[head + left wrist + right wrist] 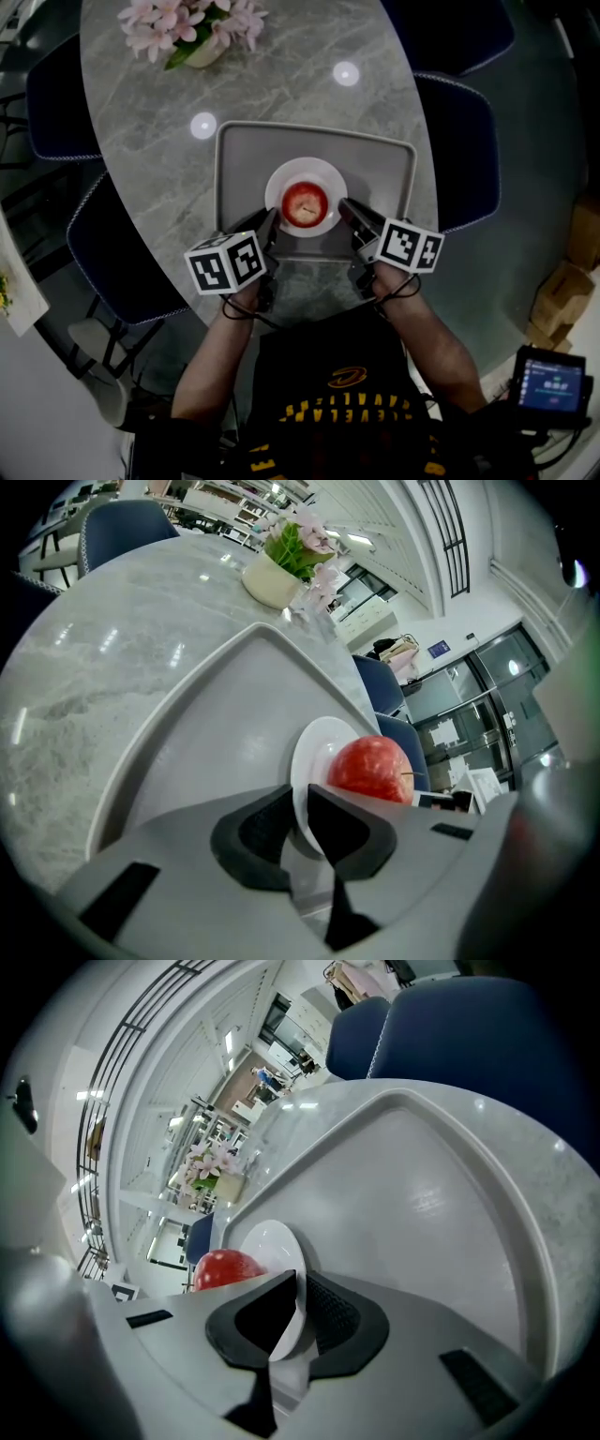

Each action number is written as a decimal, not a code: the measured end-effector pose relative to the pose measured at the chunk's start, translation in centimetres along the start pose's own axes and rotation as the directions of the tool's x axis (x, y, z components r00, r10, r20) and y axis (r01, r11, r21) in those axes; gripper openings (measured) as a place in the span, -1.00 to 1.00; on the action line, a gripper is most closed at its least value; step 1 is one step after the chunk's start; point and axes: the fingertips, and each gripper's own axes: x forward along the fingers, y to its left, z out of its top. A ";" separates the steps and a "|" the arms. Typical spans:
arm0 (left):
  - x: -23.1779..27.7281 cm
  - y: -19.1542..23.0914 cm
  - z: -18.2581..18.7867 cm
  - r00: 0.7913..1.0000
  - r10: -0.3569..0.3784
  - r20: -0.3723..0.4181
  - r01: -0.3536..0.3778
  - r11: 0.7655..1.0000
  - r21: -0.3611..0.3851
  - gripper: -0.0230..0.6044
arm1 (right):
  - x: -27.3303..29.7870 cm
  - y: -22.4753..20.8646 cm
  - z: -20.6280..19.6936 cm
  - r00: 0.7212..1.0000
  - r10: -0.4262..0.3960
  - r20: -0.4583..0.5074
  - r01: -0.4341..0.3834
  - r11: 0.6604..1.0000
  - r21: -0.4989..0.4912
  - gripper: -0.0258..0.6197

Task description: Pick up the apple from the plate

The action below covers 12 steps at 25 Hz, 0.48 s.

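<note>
A red apple (305, 203) (370, 769) (225, 1267) sits on a small white plate (281, 183) in the middle of a grey tray (244, 150) on a marble table. My left gripper (270, 222) reaches the plate's near left rim. In the left gripper view its jaws (300, 822) are shut on the rim of the plate (314, 747). My right gripper (345, 206) comes in at the near right rim. In the right gripper view it (302, 1316) pinches the edge of the plate (267, 1241) the same way. Neither gripper touches the apple.
A pot of pink flowers (192, 28) (277, 574) stands at the table's far end. Dark blue chairs (469, 150) (112, 253) ring the oval table. Cardboard boxes (562, 291) and a device with a lit screen (551, 380) are on the right. The tray (216, 714) (422, 1194) has a raised rim.
</note>
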 end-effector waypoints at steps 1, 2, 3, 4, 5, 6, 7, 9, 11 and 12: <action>0.1 -0.1 0.0 1.000 -0.009 0.002 0.009 1.000 -0.006 -0.76 | -0.1 0.0 0.1 1.000 0.003 0.003 -0.003 1.000 0.002 -0.79; 0.2 -0.2 0.0 1.000 -0.021 0.003 0.021 1.000 -0.013 -0.76 | -0.1 -0.1 0.1 1.000 0.006 0.005 -0.006 1.000 0.001 -0.79; 0.3 -0.4 -0.1 0.999 -0.035 0.002 0.035 0.999 -0.022 -0.76 | -0.2 -0.1 0.1 1.000 0.007 0.007 -0.007 1.000 -0.001 -0.79; 0.4 -0.4 -0.2 0.999 -0.047 0.000 0.047 0.998 -0.032 -0.77 | -0.2 -0.1 0.1 1.000 0.008 0.006 -0.008 1.000 -0.003 -0.79; 0.4 -0.5 -0.3 0.998 -0.055 0.000 0.055 0.998 -0.043 -0.77 | -0.2 -0.1 0.1 1.000 0.009 0.003 -0.009 1.000 -0.006 -0.79; 0.4 -0.5 -0.3 0.998 -0.060 0.001 0.060 0.997 -0.053 -0.77 | -0.2 -0.1 0.1 1.000 0.010 0.000 -0.010 1.000 -0.009 -0.79; 0.3 -0.4 -0.3 0.998 -0.063 0.003 0.063 0.996 -0.060 -0.77 | -0.2 -0.1 0.1 1.000 0.012 -0.004 -0.012 1.000 -0.012 -0.79; 0.1 -0.4 -0.3 0.998 -0.063 0.008 0.064 0.996 -0.066 -0.78 | -0.1 0.1 0.2 1.000 0.018 -0.008 -0.018 1.000 -0.019 -0.79; -0.1 -0.4 -0.3 0.998 -0.065 0.013 0.065 0.996 -0.069 -0.78 | -0.1 0.3 0.2 1.000 0.024 -0.010 -0.025 0.999 -0.025 -0.79; -0.2 -0.4 -0.3 0.998 -0.066 0.016 0.067 0.995 -0.072 -0.78 | 0.0 0.4 0.2 1.000 0.028 -0.011 -0.028 0.999 -0.028 -0.79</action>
